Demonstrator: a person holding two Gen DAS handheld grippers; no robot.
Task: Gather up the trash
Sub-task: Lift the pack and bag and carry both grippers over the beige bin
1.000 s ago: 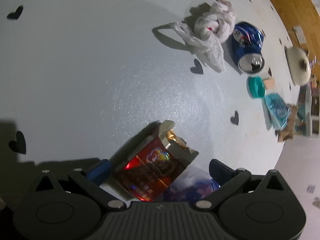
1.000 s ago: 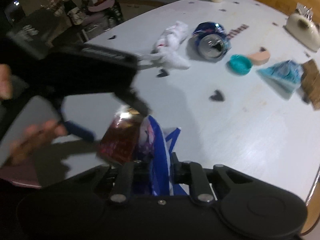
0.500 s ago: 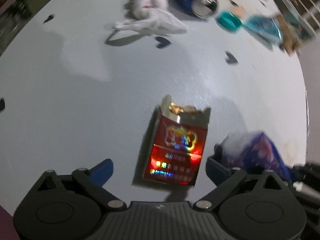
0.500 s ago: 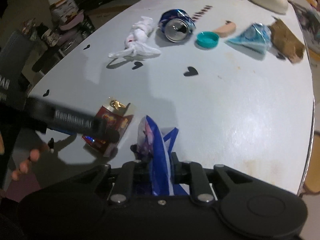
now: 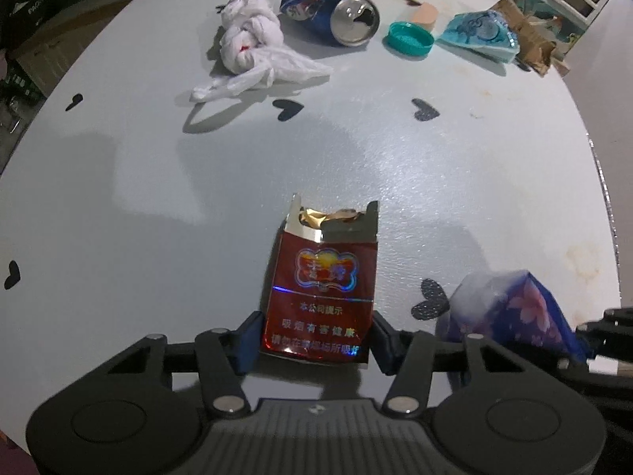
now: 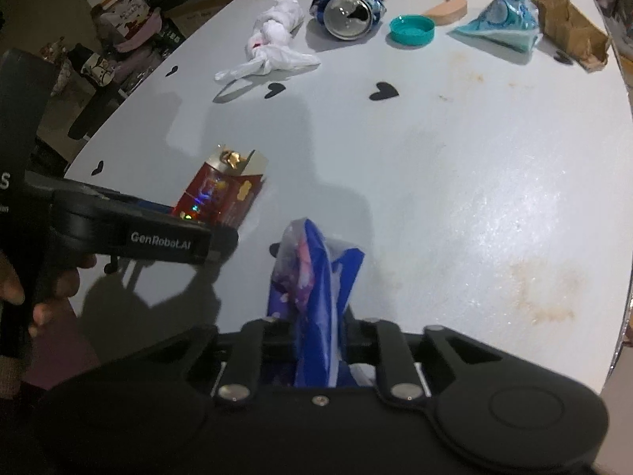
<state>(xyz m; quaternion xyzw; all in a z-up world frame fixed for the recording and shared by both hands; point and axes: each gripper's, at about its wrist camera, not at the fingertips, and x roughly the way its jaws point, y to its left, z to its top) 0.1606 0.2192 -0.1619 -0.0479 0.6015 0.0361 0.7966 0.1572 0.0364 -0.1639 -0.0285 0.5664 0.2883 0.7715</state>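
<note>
1. Nearest, the right gripper is pinching a blue bag by its rim, holding it upright just off the table, mouth facing up.
2. Just beside it, the left gripper has its fingers pressed onto the lower end of a red pack, one blue pad against each side. The pack's torn top, gold foil showing, points away from the holder. Whether it is lifted clear of the table I cannot tell.
3. So the step in hand looks like bagging the pack: gripped, not yet dropped in.
4. Next, I would guess, the left hand has to carry the pack over the bag's mouth and let go, while the right keeps that mouth wide enough; the bag looks limp and folded.
5. Farther off, well apart from both grippers, lies a knotted white bag, then a crushed can, a teal cap, a teal wrapper and brown paper, all still to collect.
</note>
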